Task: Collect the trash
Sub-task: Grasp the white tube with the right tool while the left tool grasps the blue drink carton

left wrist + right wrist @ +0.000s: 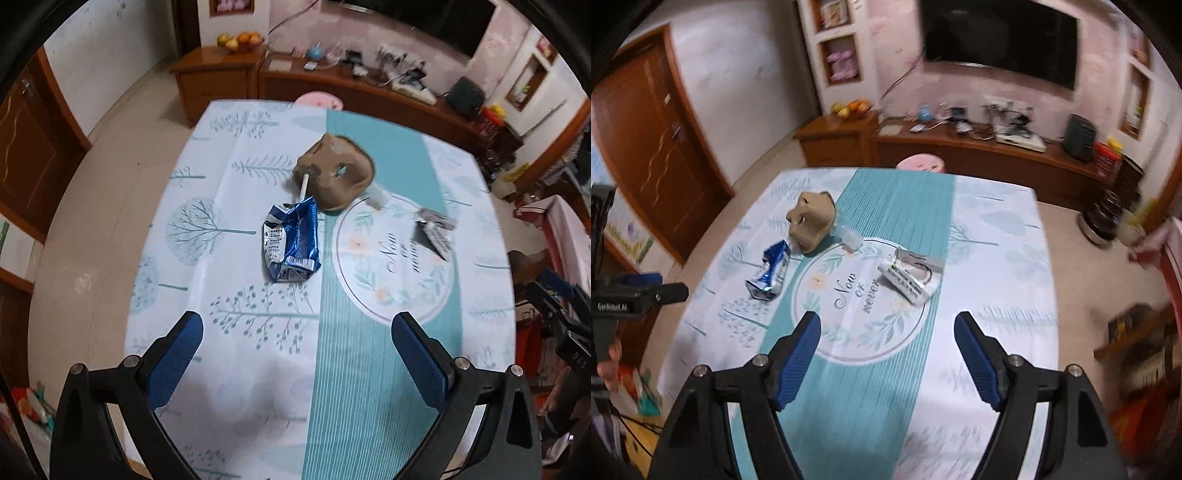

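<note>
Inventory, landmark = round floral print at centre of the cloth [864, 295].

1. Blue crushed carton [291, 243], straw sticking out: lies flat just left of the print, on the tree-pattern side. My pick for the left claw [295, 354], since it sits nearest that side.
2. Brown crumpled paper bag [336, 173]: beyond the print's far-left edge, touching or nrly touching the straw tip; can't tell which.
3. Small clear plastic piece [851, 238]: at the print's far rim, beside the bag.
4. White flattened wrapper/box [910, 275]: on the print's right rim. Likely the right claw's [886, 354] item, closest to it.

Claws: both w/ jaws wide apart, nothing between them, hovering over the near part of the worktop [997, 332], short of the trash. I read that as pre-opened for the reach.

No bin in view.
</note>
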